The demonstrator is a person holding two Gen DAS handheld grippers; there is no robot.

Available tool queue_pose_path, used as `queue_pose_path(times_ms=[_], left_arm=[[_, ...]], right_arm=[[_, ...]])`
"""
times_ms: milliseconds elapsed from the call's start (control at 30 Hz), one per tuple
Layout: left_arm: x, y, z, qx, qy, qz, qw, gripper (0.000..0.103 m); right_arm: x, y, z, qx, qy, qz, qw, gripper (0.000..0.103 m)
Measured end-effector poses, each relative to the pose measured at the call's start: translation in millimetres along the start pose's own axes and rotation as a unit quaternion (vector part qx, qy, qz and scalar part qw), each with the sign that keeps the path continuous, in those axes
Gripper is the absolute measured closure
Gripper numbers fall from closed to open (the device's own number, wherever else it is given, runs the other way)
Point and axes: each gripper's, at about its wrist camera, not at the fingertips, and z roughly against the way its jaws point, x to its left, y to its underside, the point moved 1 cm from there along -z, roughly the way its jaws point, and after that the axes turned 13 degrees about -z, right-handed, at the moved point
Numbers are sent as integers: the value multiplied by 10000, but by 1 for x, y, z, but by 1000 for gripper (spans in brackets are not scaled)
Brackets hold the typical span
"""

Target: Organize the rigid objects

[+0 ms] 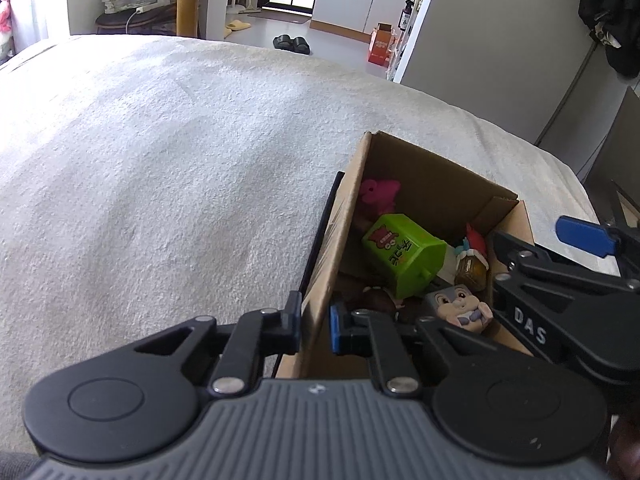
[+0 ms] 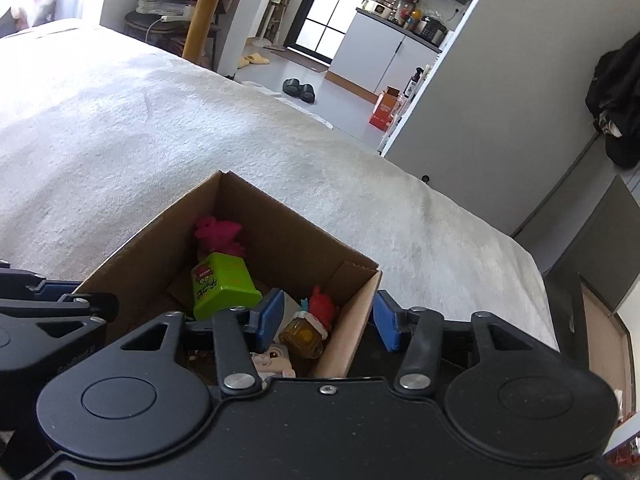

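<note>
Box (image 1: 420, 184) — open cardboard, stood on a pale blanket (image 1: 160, 160) over a bed.

Left gripper (image 1: 316, 326): jaws nearly closed, clamped on the box's left wall, one pad outside the wall, the blue pad inside. The wall's near end was cut off behind the gripper body.

Right gripper (image 2: 328, 322): jaws partly apart, straddling the box's right wall — left pad inside the box, right pad outside it. In the right wrist view the pads appeared clear of the cardboard; no grip could be made out.

Contents, all inside the box and between the two grippers:
- green carton (image 1: 404, 254), lying tilted near the middle, printed label facing up.
- pink toy (image 1: 380, 194), in the far corner behind the carton; its shape was hard to make out.
- amber jar (image 2: 302, 336), near the right wall, just beside the right gripper's inner pad.
- red figure (image 2: 322, 306), touching the jar, partly hidden by it.
- grey rabbit figure (image 1: 460, 304), at the near end; in the right wrist view mostly hidden under the gripper.
- dark brown items at the near left of the floor, in shadow, not identifiable.
</note>
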Motion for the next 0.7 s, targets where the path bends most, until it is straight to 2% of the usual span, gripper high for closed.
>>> queue_pose_path(times_ms=[400,500,633,700], left_arm=[[-7,-11,28,67,-64,-124,9999,83],[-12,-14,41,51,-59,-269,9996,73],[-18,-18,61,24,-204,-387,9990,48],[-21,-20,70,10,-134,-439,9989,41]], right_arm=[[-30,0,39,33,-57,-597,9982,49],[-41,0,48,63,-136,-854,9962,46],[-54,2,61,105,-227,-1170,9928,42],[-62,4,67,151,-305,-1326,9906,41]])
